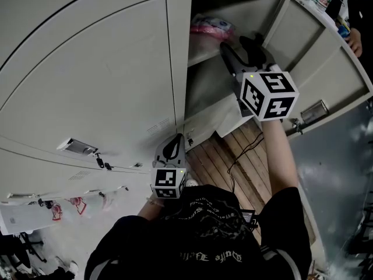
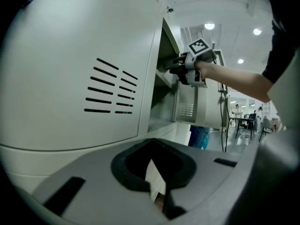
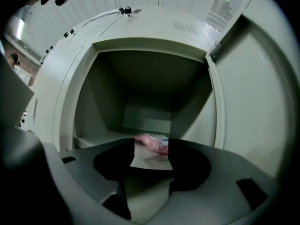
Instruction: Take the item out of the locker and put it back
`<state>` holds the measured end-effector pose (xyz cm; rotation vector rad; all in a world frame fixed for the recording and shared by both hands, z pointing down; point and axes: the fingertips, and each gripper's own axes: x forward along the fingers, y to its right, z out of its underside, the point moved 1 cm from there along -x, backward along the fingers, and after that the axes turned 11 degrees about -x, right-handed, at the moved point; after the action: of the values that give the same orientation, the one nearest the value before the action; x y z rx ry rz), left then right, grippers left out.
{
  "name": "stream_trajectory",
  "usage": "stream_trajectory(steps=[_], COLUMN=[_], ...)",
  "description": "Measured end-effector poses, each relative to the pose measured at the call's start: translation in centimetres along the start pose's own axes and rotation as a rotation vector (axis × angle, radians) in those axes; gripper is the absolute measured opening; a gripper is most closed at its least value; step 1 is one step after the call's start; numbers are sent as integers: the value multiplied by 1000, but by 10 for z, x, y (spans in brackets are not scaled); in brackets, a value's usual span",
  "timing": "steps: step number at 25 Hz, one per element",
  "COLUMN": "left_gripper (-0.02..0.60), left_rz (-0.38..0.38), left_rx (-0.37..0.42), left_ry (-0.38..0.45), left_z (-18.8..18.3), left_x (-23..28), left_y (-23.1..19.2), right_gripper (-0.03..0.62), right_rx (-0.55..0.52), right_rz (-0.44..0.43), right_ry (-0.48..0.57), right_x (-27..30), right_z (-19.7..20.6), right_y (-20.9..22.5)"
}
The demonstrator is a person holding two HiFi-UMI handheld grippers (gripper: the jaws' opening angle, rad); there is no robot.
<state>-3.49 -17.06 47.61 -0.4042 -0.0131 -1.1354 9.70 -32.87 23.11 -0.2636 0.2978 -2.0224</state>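
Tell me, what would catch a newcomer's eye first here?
The open locker fills the upper right of the head view, a pink packet lying on its shelf. The right gripper, with its black-and-white marker cube, points into that compartment, fingers apart and the packet beyond them. The left gripper hangs lower, by the closed door alongside.
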Motion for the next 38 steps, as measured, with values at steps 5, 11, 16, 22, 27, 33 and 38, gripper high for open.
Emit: stream_trajectory(steps=[5,11,16,22,27,33,38], left_gripper=[6,6,6,6,6,6,6], left_rz=[2,14,26,31,41,59,51], left_rx=[10,19,49,49,64,68,74], left_ry=[17,22,23,37,52,61,53], left_z=[-7,-10,-10,-12,-17,-19,-13], left_x=[0,-1,-1,-1,-1,0,-1], left_y=[-1,1,4,4,9,13,11], right_gripper=[216,216,216,216,216,216,216], right_rx=[29,60,34,65,100,118,166], right_rz=[19,34,47,92,112,121,131], right_ry=[19,39,32,9,-14,-65,-118], right_x=[-19,-43,-61,-84,-100,-116,-129], right_z=[10,31,58,91,116,148,175], right_y=[-11,-23,-33,-43,-58,-82,-96])
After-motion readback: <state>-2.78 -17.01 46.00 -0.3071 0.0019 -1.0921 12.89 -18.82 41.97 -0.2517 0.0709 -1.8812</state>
